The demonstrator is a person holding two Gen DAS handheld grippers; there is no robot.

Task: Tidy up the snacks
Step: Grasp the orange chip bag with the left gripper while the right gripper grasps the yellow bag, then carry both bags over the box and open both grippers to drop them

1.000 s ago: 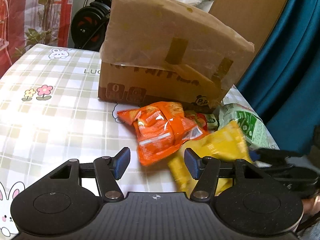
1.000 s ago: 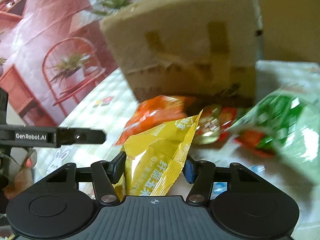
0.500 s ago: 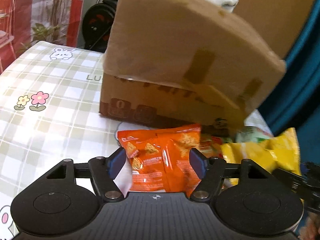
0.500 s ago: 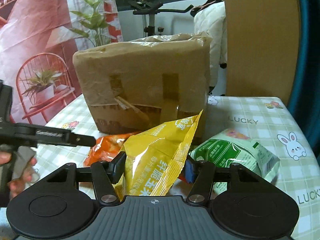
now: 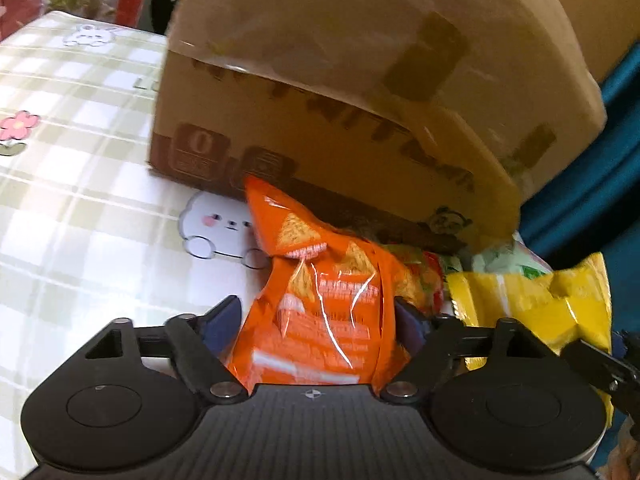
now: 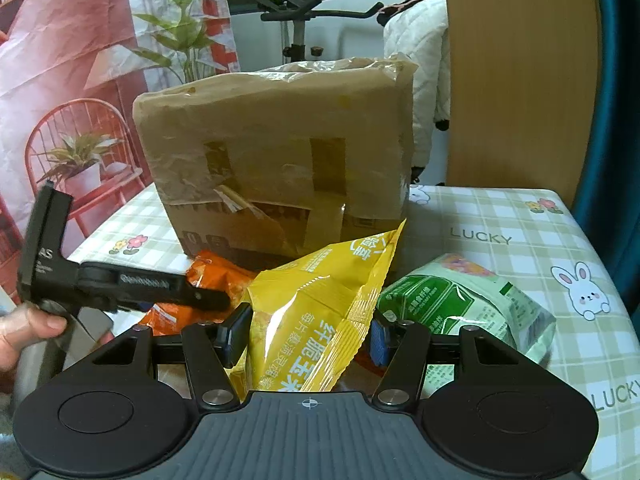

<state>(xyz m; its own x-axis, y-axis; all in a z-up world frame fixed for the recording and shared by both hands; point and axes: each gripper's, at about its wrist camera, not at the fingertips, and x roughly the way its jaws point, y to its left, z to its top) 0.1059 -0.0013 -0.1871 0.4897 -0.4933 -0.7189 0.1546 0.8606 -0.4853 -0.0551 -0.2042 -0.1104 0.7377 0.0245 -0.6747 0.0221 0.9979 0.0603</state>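
An orange chip bag (image 5: 320, 320) lies on the checked table (image 5: 80, 220) in front of a taped cardboard box (image 5: 360, 80). My left gripper (image 5: 316, 320) is open and straddles the bag; the right pad is against its edge, and the left pad shows a thin gap. My right gripper (image 6: 308, 336) is shut on a yellow snack bag (image 6: 312, 320) and holds it up off the table. The yellow bag (image 5: 532, 308) also shows at the right of the left wrist view. A green packet (image 6: 460, 304) lies right of it, near the box (image 6: 276, 152).
A small red and yellow packet (image 5: 424, 272) is wedged between the orange bag and the green packet (image 5: 516, 256). A hand (image 6: 28, 332) holds the left tool at the left edge. Behind the table (image 6: 520, 220) are a wooden panel (image 6: 520, 80), a blue curtain and an exercise bike.
My left gripper moved forward and down over the orange bag, its jaws widened, and the bag now sits between them. The right gripper tilted up with the yellow bag still held.
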